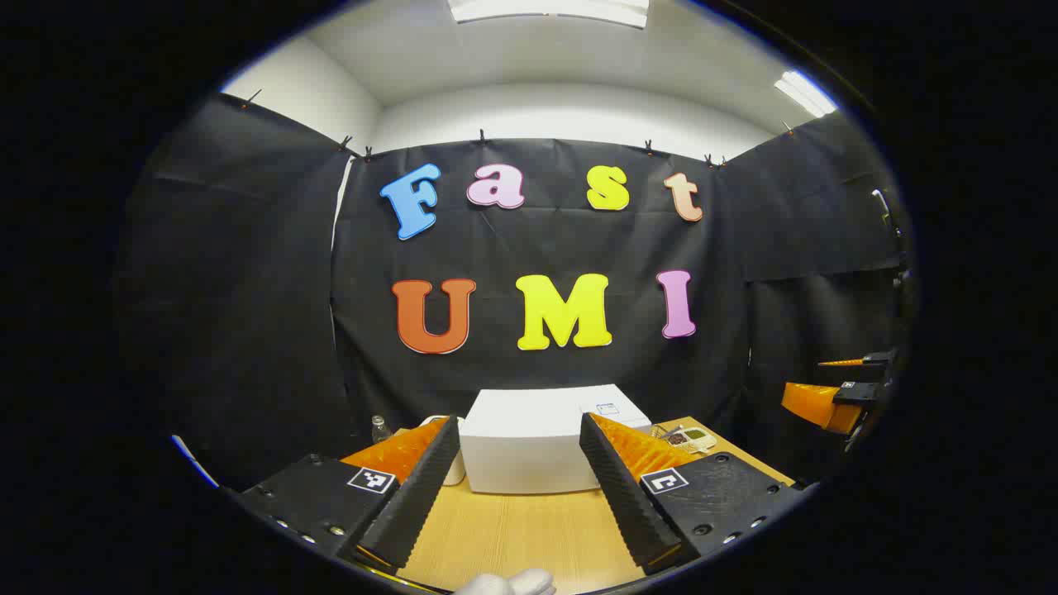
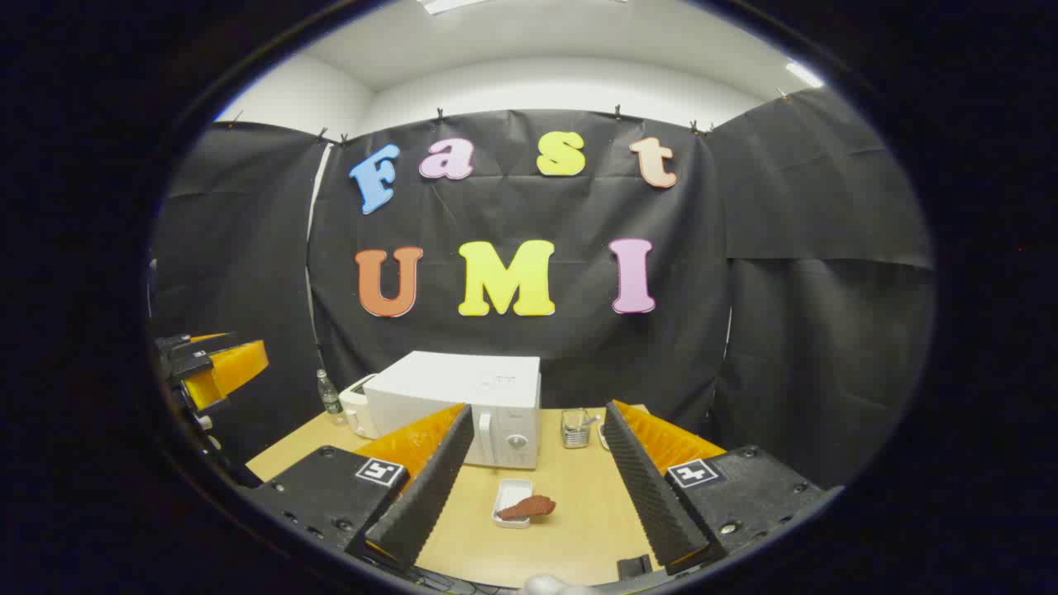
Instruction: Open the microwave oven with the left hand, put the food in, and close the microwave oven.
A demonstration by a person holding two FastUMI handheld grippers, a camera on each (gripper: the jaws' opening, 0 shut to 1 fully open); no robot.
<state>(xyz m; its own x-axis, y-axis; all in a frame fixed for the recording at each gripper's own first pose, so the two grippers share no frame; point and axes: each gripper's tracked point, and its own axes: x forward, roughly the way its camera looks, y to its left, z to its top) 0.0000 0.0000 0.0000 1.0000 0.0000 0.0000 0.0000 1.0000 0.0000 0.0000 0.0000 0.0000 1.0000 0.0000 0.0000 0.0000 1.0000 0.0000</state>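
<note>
Pale wooden desk (image 2: 570, 512) carries a clear bottle (image 2: 329, 397) at left, then the white box-shaped microwave oven (image 2: 463, 397), door shut. Before it lies a small white tray (image 2: 508, 500) of reddish-brown food (image 2: 529, 506). Left gripper (image 1: 521, 487) and right gripper (image 2: 537, 496) hover with jaws spread, empty.

Bare bench (image 2: 570, 529) lies open before the shut microwave (image 2: 463, 405); only the food tray (image 2: 512, 504) sits in that path.
</note>
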